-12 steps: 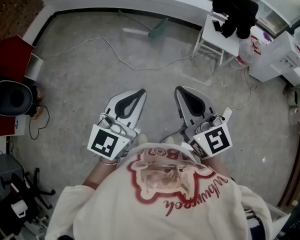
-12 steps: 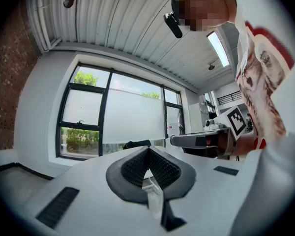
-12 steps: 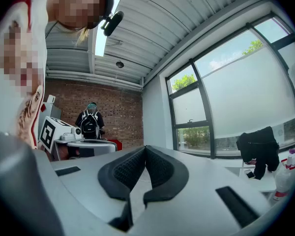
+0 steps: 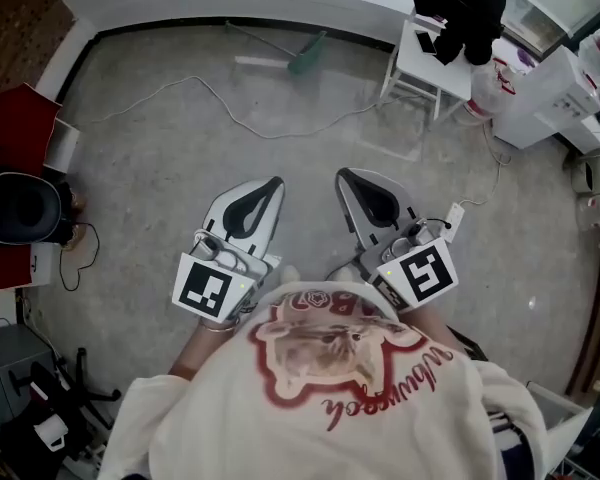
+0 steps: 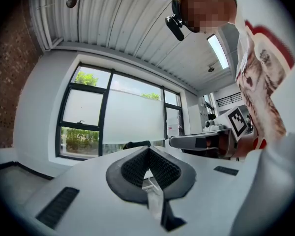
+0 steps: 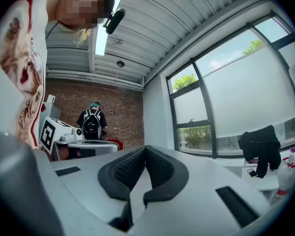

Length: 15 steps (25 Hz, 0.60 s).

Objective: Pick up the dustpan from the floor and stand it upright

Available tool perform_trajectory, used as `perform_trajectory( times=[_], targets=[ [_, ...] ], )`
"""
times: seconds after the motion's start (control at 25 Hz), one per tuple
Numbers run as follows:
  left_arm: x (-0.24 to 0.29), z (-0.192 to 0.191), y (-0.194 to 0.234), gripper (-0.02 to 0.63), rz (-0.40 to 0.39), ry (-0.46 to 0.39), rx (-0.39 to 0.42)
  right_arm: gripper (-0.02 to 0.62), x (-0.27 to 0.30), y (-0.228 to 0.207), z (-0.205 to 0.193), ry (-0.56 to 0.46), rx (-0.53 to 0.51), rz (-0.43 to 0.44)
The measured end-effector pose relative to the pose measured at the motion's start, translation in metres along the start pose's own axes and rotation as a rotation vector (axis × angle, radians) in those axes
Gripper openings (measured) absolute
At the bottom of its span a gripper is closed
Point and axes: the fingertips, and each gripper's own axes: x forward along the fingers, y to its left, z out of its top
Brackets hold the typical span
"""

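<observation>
One dustpan (image 4: pixel 307 56), and it's down flat on the floor (image 4: pixel 150 178), green pan end with its pale handle stretched out to the left, well ahead of both sets of fingers and roughly in line with the gap between them, close to the foot of the wall. One white cable (image 4: pixel 230 118) snakes across the floor between the dustpan and the fingertips. Two grippers in play: the left gripper (image 4: pixel 272 185) and the right gripper (image 4: pixel 346 177), side by side, held level and pointing forward, each with one marker cube at the back. Left fingers (image 5: pixel 132 168) are closed tip to tip, holding nothing; right fingers (image 6: pixel 160 168) are pressed together too, empty. Ahead and to the right of the right fingers stands one small white worktop (image 4: pixel 420 63) with one black garment (image 4: pixel 460 8) on it
</observation>
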Motion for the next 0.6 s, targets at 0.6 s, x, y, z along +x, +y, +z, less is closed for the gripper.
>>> perform_trajectory(
  times=[0.6],
  targets=[
    [-0.037,-0.001,0.04,0.02,0.024,-0.012,0.007,0.025,0.039,0.043,-0.011,-0.027,0.04,0.02]
  ],
)
